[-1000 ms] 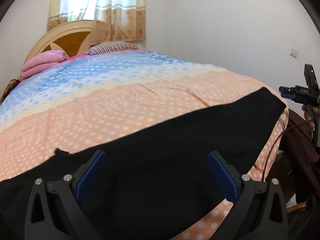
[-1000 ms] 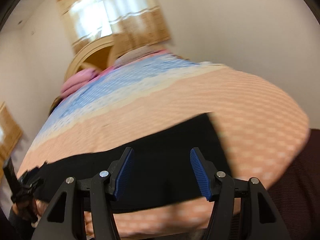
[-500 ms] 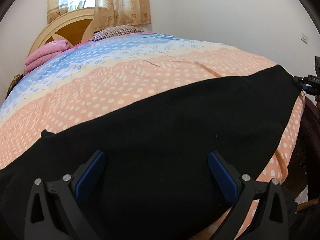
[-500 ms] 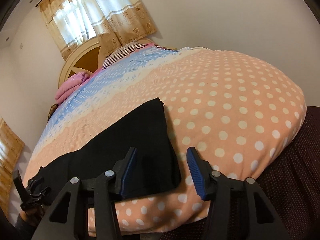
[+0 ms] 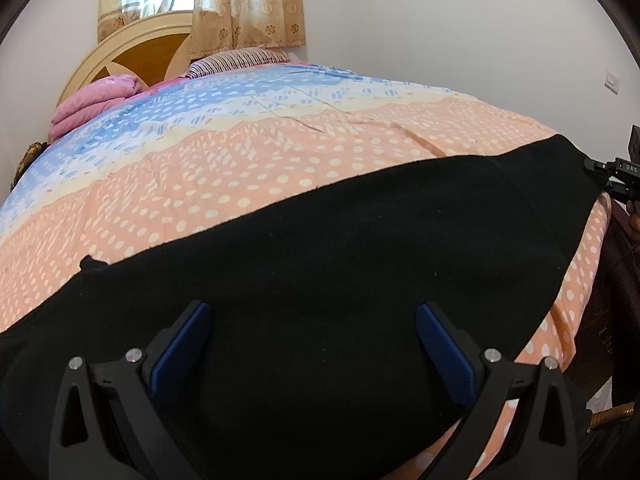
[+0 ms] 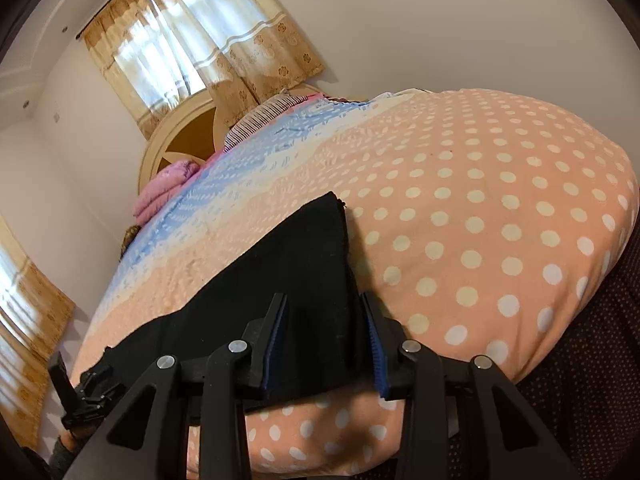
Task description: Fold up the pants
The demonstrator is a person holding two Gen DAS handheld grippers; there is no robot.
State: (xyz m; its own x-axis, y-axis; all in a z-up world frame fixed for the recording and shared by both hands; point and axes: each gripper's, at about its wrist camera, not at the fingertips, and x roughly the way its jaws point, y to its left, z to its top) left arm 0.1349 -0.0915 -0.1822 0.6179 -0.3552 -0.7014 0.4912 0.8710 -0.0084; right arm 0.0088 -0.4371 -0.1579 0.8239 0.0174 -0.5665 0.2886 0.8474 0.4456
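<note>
Bedroom light falls across a bed (image 5: 360, 152) under a dotted peach-and-blue cover, and the black pants (image 5: 340, 300) lie flat along its near edge, stretched sideways between my two tools.

My left gripper (image 5: 312, 344) hangs over the wide end of the cloth with its fingers (image 5: 184, 344) spread far apart and nothing pressed between them. My right gripper (image 6: 326, 340) sits at the narrow end, at the near corner by the bed's edge. Its jaws have just been closing, the cloth's corner lies between them, but the fingers (image 6: 276, 340) do not look clamped on it yet; a gap shows on the right side.

I judge this to be the start of a fold: taking hold of both ends. Next I would finish the right pinch on that corner, close the left on its edge, then lift both together.
</note>
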